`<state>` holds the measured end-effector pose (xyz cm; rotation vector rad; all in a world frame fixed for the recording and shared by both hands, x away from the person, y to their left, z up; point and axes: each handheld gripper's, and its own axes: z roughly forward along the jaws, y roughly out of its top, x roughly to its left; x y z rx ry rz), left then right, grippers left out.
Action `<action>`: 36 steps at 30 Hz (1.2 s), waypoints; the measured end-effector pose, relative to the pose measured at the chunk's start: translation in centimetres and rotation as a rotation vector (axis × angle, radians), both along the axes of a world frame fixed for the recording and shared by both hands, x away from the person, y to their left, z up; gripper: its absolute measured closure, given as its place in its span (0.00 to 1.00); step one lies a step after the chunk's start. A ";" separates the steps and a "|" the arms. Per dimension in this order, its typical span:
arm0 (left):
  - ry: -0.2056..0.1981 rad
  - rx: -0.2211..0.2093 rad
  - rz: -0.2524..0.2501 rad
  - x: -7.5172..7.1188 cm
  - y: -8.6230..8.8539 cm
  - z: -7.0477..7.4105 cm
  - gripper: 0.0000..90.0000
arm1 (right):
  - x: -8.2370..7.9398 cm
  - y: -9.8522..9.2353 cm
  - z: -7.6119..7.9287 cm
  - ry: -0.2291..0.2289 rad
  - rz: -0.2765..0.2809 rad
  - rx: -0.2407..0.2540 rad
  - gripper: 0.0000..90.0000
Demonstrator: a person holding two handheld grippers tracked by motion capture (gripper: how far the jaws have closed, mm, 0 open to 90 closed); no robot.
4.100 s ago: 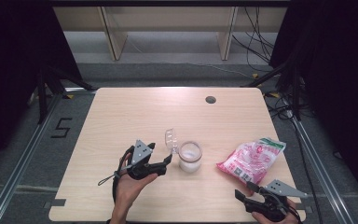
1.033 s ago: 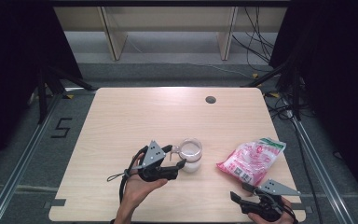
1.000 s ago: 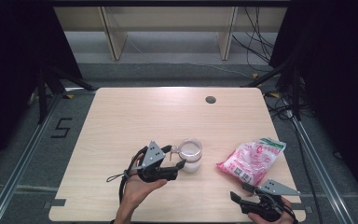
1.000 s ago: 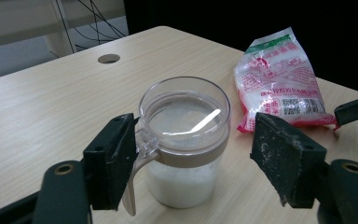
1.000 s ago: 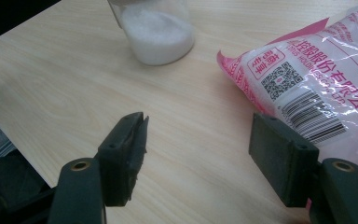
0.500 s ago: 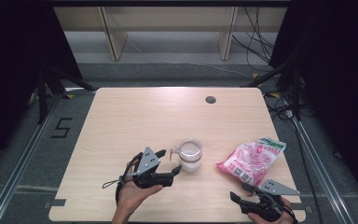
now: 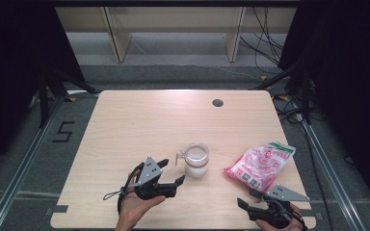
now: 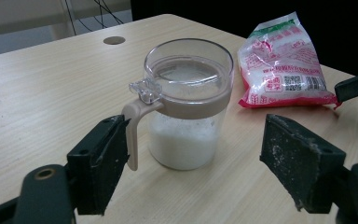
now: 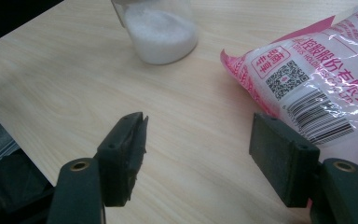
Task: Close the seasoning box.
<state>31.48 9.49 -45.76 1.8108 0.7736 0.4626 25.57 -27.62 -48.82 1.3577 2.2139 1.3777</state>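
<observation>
Now released: left tongs (image 7: 172, 176) standing wide apart, having just been opening, with the clear jar (image 7: 196, 160) set upright on the bench (image 7: 139, 120) ahead of them and no pad pressing on it. Seen from the left gripper view, jar (image 8: 186, 107) between the two black jaws but clear of both, the beige handle (image 8: 133, 135) just beside the left-hand pad without visible pressure. Lid shut flat over the beige collar, where a few seconds earlier it stood flipped up; white granules filling roughly the lower half. Backed off a little from the jar compared with a second ago, when the tongs sat right against it. Probably means the closing of the lid is finished and the jar has been let go, so the left hand looks free for whatever comes next. Right tongs (image 7: 253, 199) parked near the front edge of the bench, gaping open and empty, unmoved over the last second. From the right gripper view, pink-and-white bag (image 9: 317, 79) lying flat just beyond the right-hand jaw, not gripped, barcode and printed label facing up; base of the jar (image 9: 161, 32) farther off at the top. Bag (image 7: 260, 164) near the jar, to its right, not touching. Likely next concern the bag, since the right tongs already point towards it.
</observation>
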 end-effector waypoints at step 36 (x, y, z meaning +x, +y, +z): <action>0.014 0.003 -0.015 -2.4 -0.3 -2.5 0.25 | 0.3 0.3 -0.2 -0.055 0.050 -0.028 0.39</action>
